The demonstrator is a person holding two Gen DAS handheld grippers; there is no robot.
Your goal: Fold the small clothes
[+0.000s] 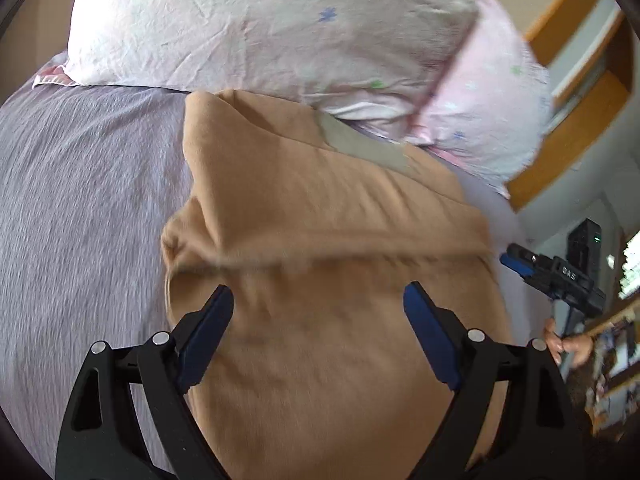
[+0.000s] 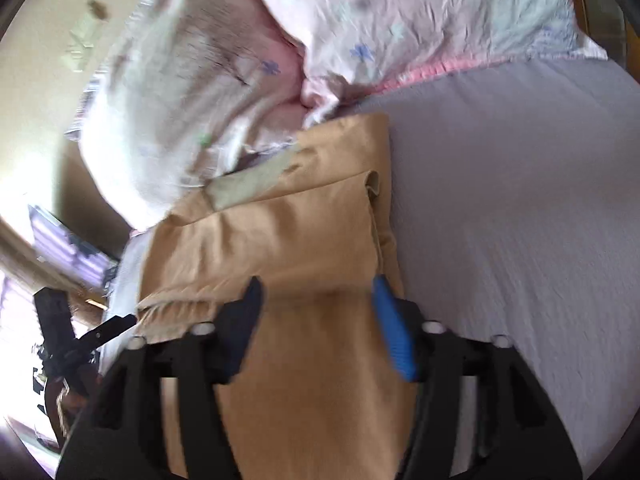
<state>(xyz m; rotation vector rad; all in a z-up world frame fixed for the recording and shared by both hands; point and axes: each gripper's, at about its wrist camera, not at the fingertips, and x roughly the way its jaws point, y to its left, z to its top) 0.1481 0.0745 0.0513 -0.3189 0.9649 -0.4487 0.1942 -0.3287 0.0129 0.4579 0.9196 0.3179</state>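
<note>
On the lilac bedsheet (image 1: 80, 200) lies a tan garment (image 1: 320, 208), soft knit, folded into a rough rectangle with a doubled flap across its middle and a grey-green label patch (image 1: 360, 144) near its far edge. Left gripper (image 1: 318, 304) and right gripper (image 2: 316, 292) both hover over it, jaws spread, grasping nothing. Crumpled floral pillows (image 1: 260, 28) touch the far edge; bare sheet flanks either side.

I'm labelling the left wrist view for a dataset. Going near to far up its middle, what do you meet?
left gripper → tan garment → grey-green patch → floral pillow
</note>
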